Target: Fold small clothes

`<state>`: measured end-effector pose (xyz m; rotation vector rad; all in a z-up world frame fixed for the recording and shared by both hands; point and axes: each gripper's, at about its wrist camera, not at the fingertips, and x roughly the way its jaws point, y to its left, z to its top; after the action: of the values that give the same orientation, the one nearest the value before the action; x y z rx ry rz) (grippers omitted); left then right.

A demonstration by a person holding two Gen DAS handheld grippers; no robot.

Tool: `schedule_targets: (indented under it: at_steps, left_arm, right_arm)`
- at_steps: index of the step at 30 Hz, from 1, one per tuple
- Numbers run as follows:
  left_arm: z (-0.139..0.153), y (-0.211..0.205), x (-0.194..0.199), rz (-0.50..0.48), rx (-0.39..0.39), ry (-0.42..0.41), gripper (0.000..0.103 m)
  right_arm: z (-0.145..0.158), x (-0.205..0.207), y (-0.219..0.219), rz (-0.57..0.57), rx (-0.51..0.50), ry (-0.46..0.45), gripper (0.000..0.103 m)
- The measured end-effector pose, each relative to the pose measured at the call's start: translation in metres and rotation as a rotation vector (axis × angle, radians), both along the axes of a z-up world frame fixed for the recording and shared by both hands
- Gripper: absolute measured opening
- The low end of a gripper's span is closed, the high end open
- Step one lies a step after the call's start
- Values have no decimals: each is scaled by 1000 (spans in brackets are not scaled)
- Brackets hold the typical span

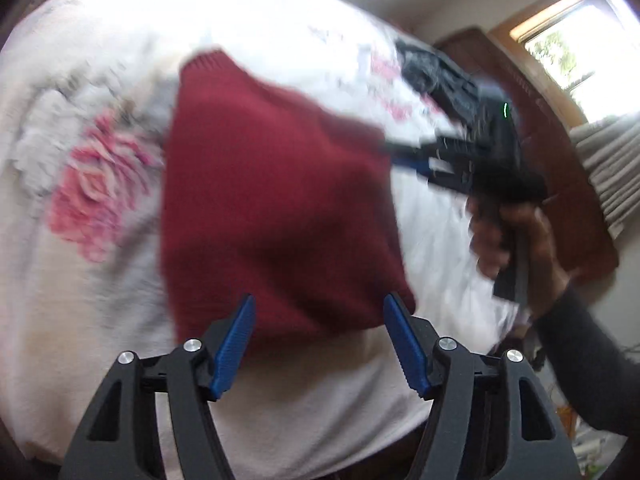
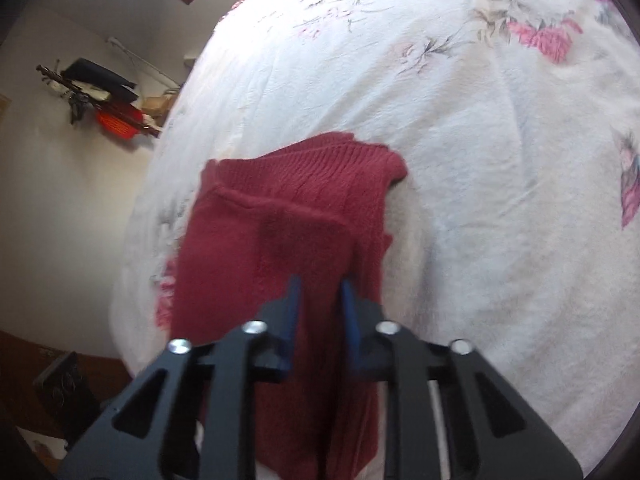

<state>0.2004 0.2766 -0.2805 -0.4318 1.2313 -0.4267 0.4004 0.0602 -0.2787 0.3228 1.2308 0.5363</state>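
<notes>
Sweater position: flat on the bed, directly ahead of my fingers.
My left gripper hovers spread at its near hem; my right gripper nearly closed over its side edge, grip uncertain.

Knitted garment: lies folded on the bed, toward one side edge, its ribbed hem turned to the bed's inner area.
Left hand-held gripper: before the garment's near edge, fingers spread apart, nothing between them.
Right hand-held gripper: over the garment's near part, fingers a little apart with knit seen between them; whether they pinch it cannot be told. In the left wrist view it sits at the garment's right side, held by a hand.
Window: behind the bed, on the wall.
</notes>
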Motion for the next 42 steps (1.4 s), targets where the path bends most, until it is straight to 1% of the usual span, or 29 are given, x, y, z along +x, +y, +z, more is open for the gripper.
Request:
schedule_targets:
  at_steps: [1,3,4,6,7,9,11,12,14,16,17,18,19,21,23,25,27,29,30,31,32,33,34,35,36,38,40,41,42]
  left_arm:
    - [-16,1,5,14,-7,50,65]
    - [-33,2,9,25,-29,109,64]
    - [-33,1,11,24,-30,115,64]
    - [-22,-3,16,-5,-40,136,62]
    - [-11,2,15,-10,-69,130,62]
    - [18,18,23,-5,-186,76,63]
    - [38,33,41,30,-233,19,64]
    - [44,40,59,50,-255,-6,64]
    - [40,48,95,79,-293,-20,64]
    - [22,49,141,106,-273,27,64]
    - [2,50,159,120,-235,79,64]
    - [-15,52,169,136,-207,132,58]
    - [-28,52,176,138,-191,168,55]
    - [-28,47,180,118,-153,165,54]
    - [-8,43,175,109,-138,125,54]
    - [15,43,154,85,-184,52,54]
    - [23,39,134,56,-206,18,54]
    - [10,34,127,47,-147,46,54]
    - [-5,28,127,47,-90,86,53]
    - [-13,19,129,44,-63,97,51]
    - [-17,13,130,37,-35,89,48]
    - [-9,8,128,26,3,70,48]
    - [0,5,125,23,4,56,49]
    - [11,6,121,15,-24,41,50]
    - [24,11,111,2,-61,15,50]
    - [39,13,92,-9,-86,-17,51]
    - [33,15,78,-13,-54,4,51]
    - [17,12,76,-7,14,42,51]
    - [4,9,78,-2,35,68,51]
  right_arm:
    - [-8,3,1,-10,-46,2,9]
    - [-38,15,0,-49,-54,88,10]
    - [-48,18,0,-50,-56,106,9]
    - [-44,17,-1,-28,-35,97,16]
    - [-35,16,-5,-24,-11,86,16]
    - [-12,11,-19,-50,25,28,17]
    - [8,8,-24,-52,50,-23,17]
    - [11,8,-21,-32,62,-23,17]
    - [4,13,-7,19,50,3,17]
    - [-17,23,4,32,20,56,12]
    - [-32,29,7,31,-21,80,2]
    - [-45,33,7,27,-46,91,0]
    - [-48,34,5,24,-40,97,0]
    - [-42,34,0,13,-14,108,1]
    - [-18,21,-4,40,-12,54,7]
    - [-1,1,-6,87,3,11,7]
    - [5,-23,-1,154,-11,-2,7]
    - [-9,-37,14,206,-65,21,7]
    - [-21,-40,20,215,-115,28,0]
    - [-30,-41,24,219,-165,18,0]
    - [-35,-41,25,213,-184,13,0]
    - [-32,-41,25,196,-180,25,0]
    - [-24,-43,25,188,-176,24,0]
    - [-8,-48,25,183,-165,-2,7]
    - [4,-56,24,185,-155,-26,8]
    - [23,-74,22,196,-131,-54,8]
    - [21,-90,28,224,-150,-49,8]
    - [12,-95,31,235,-177,-38,8]
    - [0,-98,35,243,-214,-20,7]
